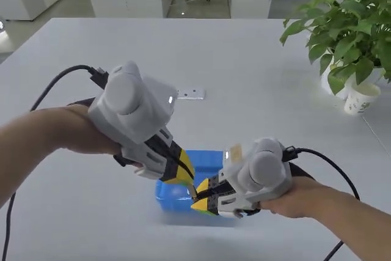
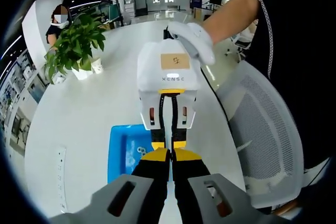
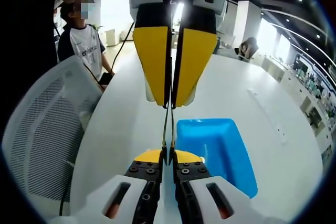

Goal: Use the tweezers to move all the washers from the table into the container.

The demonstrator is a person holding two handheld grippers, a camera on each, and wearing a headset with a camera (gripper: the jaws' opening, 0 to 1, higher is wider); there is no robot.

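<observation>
Right gripper view gives you the clearest read. The tweezers [image 3: 168,124] run as one thin metal line from the left gripper [image 3: 169,100] down to your right gripper [image 3: 168,155], just beside the blue container [image 3: 215,150]. Both pairs of jaws look clamped on the tool, one toward each end.

That double hold is the hazard. Any twist or pull between your hands could bend the slim arms or pop them out of a grip, and the tweezers would fall into the container or onto the table [image 1: 244,77] beside it. If you let go with one gripper before the other sits square, the tool may swing off line.

In the left gripper view, small pale specks lie inside the container, too small to call washers.

The right gripper's white housing reads "XENSE". The tan sticker above it carries a handwritten mark I cannot make out.
</observation>
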